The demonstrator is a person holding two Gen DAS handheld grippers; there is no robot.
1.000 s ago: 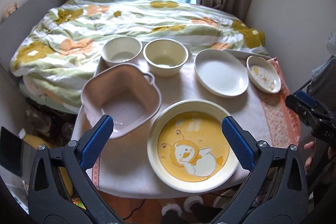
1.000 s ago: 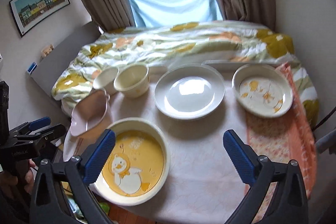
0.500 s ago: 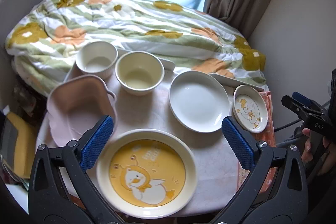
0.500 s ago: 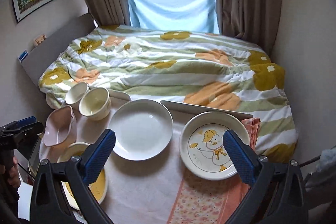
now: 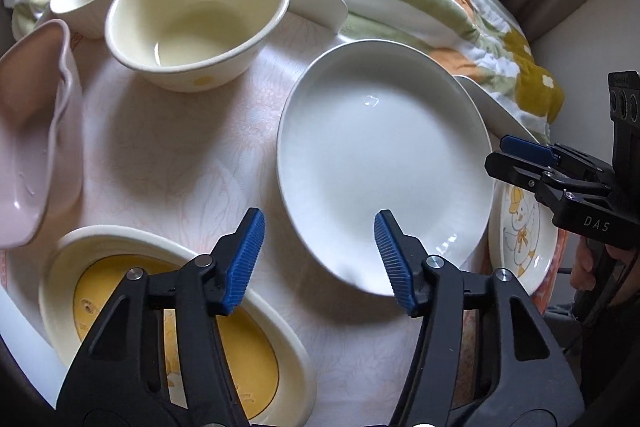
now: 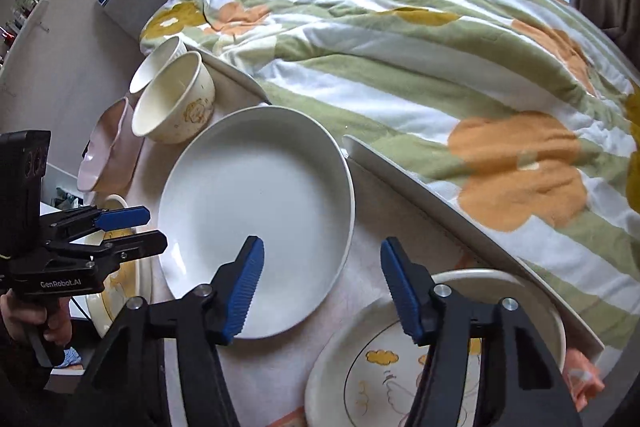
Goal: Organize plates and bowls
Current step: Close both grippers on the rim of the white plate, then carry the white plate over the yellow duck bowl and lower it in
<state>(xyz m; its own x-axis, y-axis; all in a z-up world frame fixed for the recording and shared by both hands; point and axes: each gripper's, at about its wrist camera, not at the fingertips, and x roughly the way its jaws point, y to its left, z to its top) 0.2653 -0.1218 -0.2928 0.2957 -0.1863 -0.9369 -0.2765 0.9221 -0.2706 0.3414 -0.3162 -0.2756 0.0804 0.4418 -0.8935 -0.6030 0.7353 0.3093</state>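
Hovering low with both the left gripper (image 5: 318,259) and the right gripper (image 6: 322,281) spread wide and empty over the white plate (image 5: 380,163) in the frame's middle — maybe bumping together, or clipping its rim and sliding it.

The pink dish (image 5: 28,131) is running off the left edge of the left wrist view. The yellow duck plate (image 5: 120,311) is hiding partly behind the left gripper (image 5: 318,261). The right gripper (image 6: 322,283) is covering much of the small duck plate (image 6: 360,379), whose bottom is getting cut off.
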